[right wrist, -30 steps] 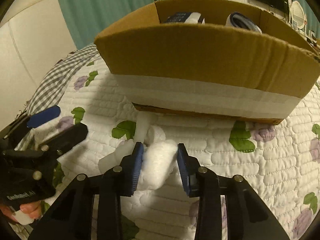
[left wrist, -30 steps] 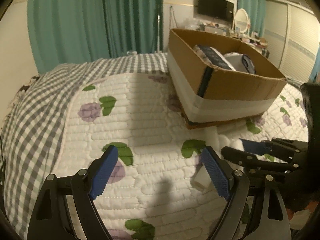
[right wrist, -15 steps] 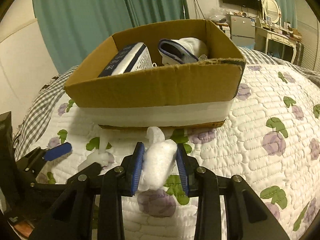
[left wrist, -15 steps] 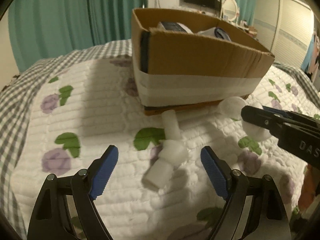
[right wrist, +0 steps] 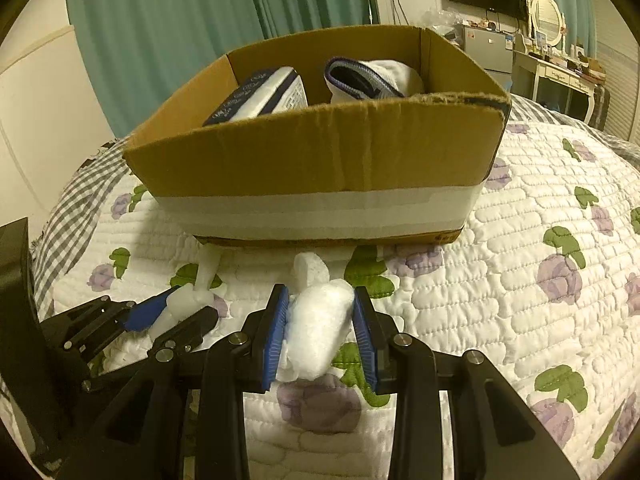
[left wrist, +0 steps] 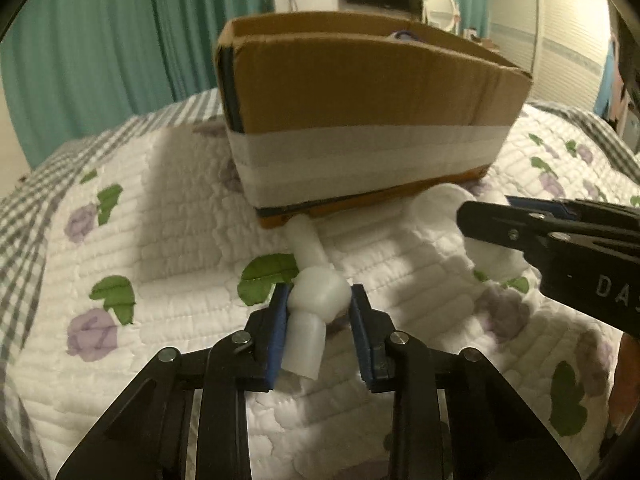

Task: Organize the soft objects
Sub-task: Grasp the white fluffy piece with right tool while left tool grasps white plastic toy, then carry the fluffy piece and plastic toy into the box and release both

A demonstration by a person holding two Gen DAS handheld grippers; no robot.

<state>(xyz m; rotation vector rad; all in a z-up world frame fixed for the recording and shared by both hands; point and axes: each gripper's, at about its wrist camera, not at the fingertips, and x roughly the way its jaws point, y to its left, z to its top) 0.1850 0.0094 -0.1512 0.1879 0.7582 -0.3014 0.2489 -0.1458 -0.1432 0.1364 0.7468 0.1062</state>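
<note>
Over on the bed, the left hand-held gripper point(left wrist: 318, 304) is pinching its blue pads around the round middle of a white foam piece with a knob in the centre and a tube sticking out each way point(left wrist: 308, 276); the near tube is lying between the two fingers and the far tube is pointing toward the foot of the open brown cardboard box with a wide white tape band around its lower half point(left wrist: 372, 120), its tip ending right at the box's bottom edge. The foam piece is resting on the white quilted bedspread printed with purple flowers and green leaves point(left wrist: 160, 248). Just to the right, the right hand-held gripper point(right wrist: 320, 324) is clamping a fluffy white roll of soft wadding point(right wrist: 320, 320) between its blue pads, with the roll bulging out ahead of and behind the fingers. It is sitting low over the bedspread in front of the box's near wall, beside a smaller white lump point(right wrist: 310, 270) that is lying on the quilt just ahead of the fingertips. Inside the box, a white pack with a dark blue printed edge point(right wrist: 260, 94) is leaning at the left and a white rolled fabric item with a dark blue striped rim point(right wrist: 372, 76) is lying at the right. A grey and white checked blanket point(right wrist: 76, 200) is showing under the quilt at the left edge of the bed, and teal curtains point(right wrist: 168, 40) are hanging behind.
</note>
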